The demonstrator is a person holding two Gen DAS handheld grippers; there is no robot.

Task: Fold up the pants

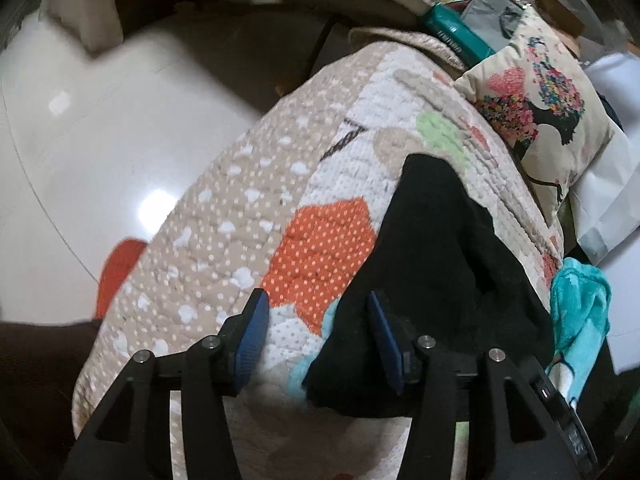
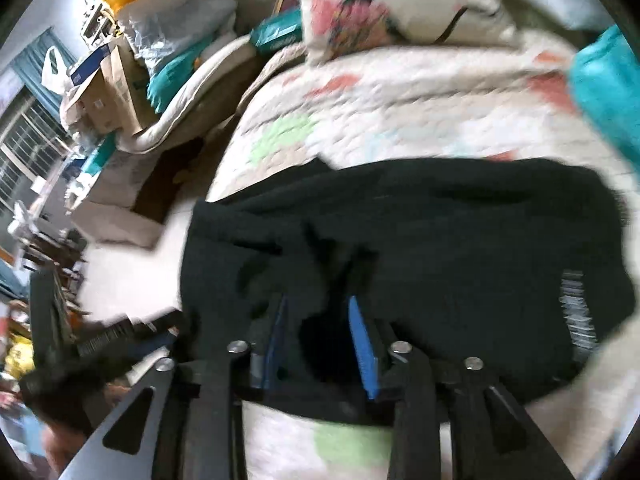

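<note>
The black pants (image 1: 432, 280) lie in a heap on the quilt (image 1: 248, 216). The left gripper (image 1: 316, 344) hangs wide open over the pants' edge, one finger above quilt, one above cloth, gripping nothing. The right gripper (image 2: 320, 344), blurred, stands partly open, seemingly with dark fabric between its fingers.

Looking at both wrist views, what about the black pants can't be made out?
- Right wrist view: motion blur smears the black pants, so folds and leg edges are unclear.
- Right claw: dark cloth fills the gap; grip unclear.
- Left wrist view: the left claw covers the pants' near edge.
- Full length: cut off in both.
</note>
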